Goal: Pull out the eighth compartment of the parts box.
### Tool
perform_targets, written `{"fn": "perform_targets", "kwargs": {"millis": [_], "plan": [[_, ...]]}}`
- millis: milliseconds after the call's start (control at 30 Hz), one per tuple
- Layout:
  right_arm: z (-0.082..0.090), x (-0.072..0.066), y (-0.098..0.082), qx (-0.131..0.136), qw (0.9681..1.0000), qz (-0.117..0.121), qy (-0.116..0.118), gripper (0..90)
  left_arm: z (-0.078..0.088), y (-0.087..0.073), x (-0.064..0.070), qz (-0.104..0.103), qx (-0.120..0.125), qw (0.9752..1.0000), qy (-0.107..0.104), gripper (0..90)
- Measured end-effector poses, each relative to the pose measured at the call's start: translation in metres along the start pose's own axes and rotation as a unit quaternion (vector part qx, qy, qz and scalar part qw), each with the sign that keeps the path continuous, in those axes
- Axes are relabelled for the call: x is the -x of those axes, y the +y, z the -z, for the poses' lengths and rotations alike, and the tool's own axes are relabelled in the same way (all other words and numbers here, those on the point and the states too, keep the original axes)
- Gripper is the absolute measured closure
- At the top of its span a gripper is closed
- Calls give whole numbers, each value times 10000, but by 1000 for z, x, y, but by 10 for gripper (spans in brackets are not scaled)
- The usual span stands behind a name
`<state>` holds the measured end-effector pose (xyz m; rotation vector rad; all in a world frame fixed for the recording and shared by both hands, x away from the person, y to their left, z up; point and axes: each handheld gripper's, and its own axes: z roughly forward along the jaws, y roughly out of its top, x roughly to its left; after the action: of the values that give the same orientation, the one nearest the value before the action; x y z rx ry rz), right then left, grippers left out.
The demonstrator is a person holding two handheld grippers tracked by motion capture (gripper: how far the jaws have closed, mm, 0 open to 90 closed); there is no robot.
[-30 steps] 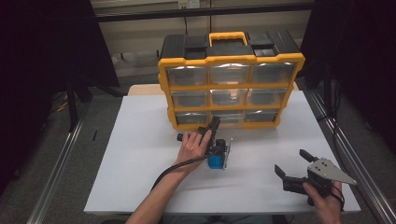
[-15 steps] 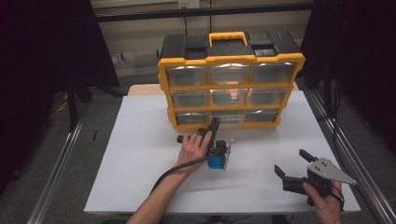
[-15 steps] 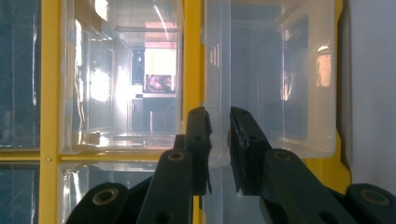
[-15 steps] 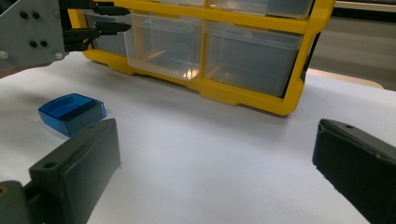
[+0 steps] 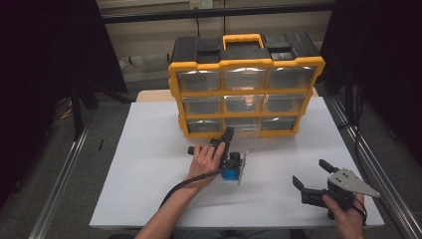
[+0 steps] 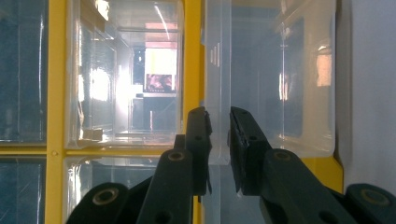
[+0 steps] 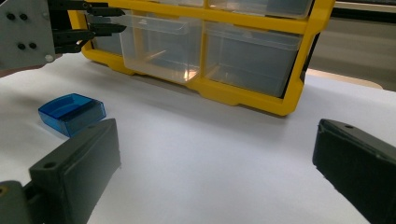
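Item: clear plastic drawer (image 7: 159, 44), bottom row of the yellow-framed organizer (image 5: 246, 92), centre of the high view, standing partly pulled out. Thin-walled, light, stiff yet brittle by the look of it; glossy, so likely slippery. Best hold: the front lip, pulled straight.

Left gripper (image 6: 218, 128): clenched on that drawer's front wall, one jaw on each face.

Right gripper (image 5: 314, 178): released, jaws wide, lower right over the white tabletop (image 5: 149, 164).

Also: small blue box (image 7: 71, 112), lower left of the right gripper view.

room: dim | floor (image 5: 45, 179): grey | table (image 5: 149, 164): white
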<state>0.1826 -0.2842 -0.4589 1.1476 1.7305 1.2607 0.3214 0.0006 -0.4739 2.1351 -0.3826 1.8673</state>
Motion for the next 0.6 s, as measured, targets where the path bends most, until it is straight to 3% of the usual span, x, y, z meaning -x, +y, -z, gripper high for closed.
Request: {"fn": "perform_targets", "kwargs": {"millis": [33, 67, 133, 167, 200, 233, 267, 300, 367, 400, 600], "plan": [[0, 0, 0, 1, 10000, 3, -1, 7, 0, 0, -2, -141, 85, 9998, 82, 792], [0, 0, 0, 0, 10000, -4, -6, 7, 2, 1, -2, -144, 13, 9999, 51, 791], [0, 0, 0, -3, 10000, 1, -20, 7, 0, -1, 3, 165, 222, 9996, 57, 792], [0, 0, 0, -1, 10000, -7, -28, 7, 2, 0, 0, -61, 185, 9997, 115, 792], [0, 0, 0, -3, 10000, -6, -26, 7, 5, 1, 1, 36, 28, 10000, 34, 792], [0, 0, 0, 6, 10000, -5, -23, 7, 7, 2, 0, -56, 1, 10000, 40, 792], [0, 0, 0, -2, 10000, -1, -10, 7, 7, 1, 2, 62, 16, 10000, 0, 792], [0, 0, 0, 1, 10000, 4, -2, 7, 8, 2, 0, -114, 20, 9999, 56, 792], [0, 0, 0, 3, 10000, 2, -4, 7, 9, 2, 2, 20, 69, 10000, 39, 792], [0, 0, 0, 7, 10000, 6, -6, 7, 9, 2, 0, -116, 46, 9999, 58, 792], [0, 0, 0, 14, 10000, -4, -33, 7, 12, 3, 1, -111, 41, 9999, 77, 792]]}}
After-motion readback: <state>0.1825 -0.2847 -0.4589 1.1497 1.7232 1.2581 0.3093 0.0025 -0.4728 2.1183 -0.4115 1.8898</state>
